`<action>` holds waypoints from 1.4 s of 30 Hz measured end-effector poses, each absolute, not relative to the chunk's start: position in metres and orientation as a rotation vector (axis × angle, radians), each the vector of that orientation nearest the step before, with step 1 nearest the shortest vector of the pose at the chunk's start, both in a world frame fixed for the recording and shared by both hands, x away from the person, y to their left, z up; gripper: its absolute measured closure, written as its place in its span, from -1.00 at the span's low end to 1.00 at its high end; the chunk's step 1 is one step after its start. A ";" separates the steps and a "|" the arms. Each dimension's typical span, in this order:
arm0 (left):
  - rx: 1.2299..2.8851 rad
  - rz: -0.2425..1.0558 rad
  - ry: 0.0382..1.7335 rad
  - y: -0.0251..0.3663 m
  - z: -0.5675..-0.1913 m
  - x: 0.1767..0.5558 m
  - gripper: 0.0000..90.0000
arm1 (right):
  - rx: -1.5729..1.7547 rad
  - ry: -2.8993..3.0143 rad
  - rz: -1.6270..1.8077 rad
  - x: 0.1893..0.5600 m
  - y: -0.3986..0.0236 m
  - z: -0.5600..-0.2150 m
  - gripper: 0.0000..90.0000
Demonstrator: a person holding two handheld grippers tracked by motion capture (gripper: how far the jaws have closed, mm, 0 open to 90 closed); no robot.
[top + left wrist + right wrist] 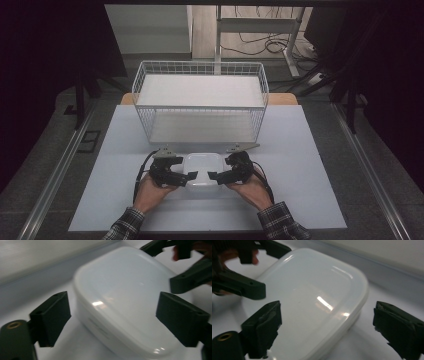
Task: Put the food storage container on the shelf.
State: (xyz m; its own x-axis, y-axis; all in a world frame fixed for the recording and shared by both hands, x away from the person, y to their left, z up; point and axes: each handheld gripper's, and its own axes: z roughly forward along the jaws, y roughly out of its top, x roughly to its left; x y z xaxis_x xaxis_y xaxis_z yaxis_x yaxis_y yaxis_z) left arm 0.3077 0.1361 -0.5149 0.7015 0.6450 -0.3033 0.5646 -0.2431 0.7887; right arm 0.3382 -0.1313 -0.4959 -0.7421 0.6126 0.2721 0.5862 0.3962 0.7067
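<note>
High view: a white lidded box (202,168) sits on the bench (310,165), near the wire basket (200,100). Left gripper (192,176) and right gripper (211,176) flank it, jaws unclenched, not yet pressing. Next, likely squeeze both sides evenly and lift.

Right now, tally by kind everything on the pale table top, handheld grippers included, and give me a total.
White wire mesh basket: 1
White rounded-square plastic container, lid on: 1
Black two-jaw handheld grippers: 2, the left gripper and the right gripper, one at each side of the container, jaws open
Total: 4
</note>
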 end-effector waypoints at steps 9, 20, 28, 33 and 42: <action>1.899 0.071 0.995 0.140 -0.511 0.279 -0.28 | 1.185 2.597 1.313 0.313 -0.140 -0.493 -0.28; 1.806 0.124 1.085 0.150 -0.504 0.269 0.62 | 1.311 2.452 1.400 0.300 -0.159 -0.479 0.71; 1.781 0.127 1.099 0.152 -0.504 0.273 0.73 | 1.235 2.410 1.385 0.298 -0.156 -0.477 0.75; 1.784 0.176 1.078 0.151 -0.493 0.278 0.73 | 1.200 2.395 1.404 0.304 -0.156 -0.470 0.75; 1.784 0.232 1.073 0.153 -0.480 0.292 0.74 | 1.149 2.378 1.389 0.322 -0.151 -0.461 0.75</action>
State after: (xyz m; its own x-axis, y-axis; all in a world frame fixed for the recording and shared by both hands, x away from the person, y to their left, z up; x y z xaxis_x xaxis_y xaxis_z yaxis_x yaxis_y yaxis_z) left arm 0.2924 0.1528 -0.4796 0.5876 0.7507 -0.3020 0.5587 -0.1065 0.8225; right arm 0.3220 -0.1506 -0.4607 -0.6926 0.6834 0.2310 0.5369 0.2745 0.7977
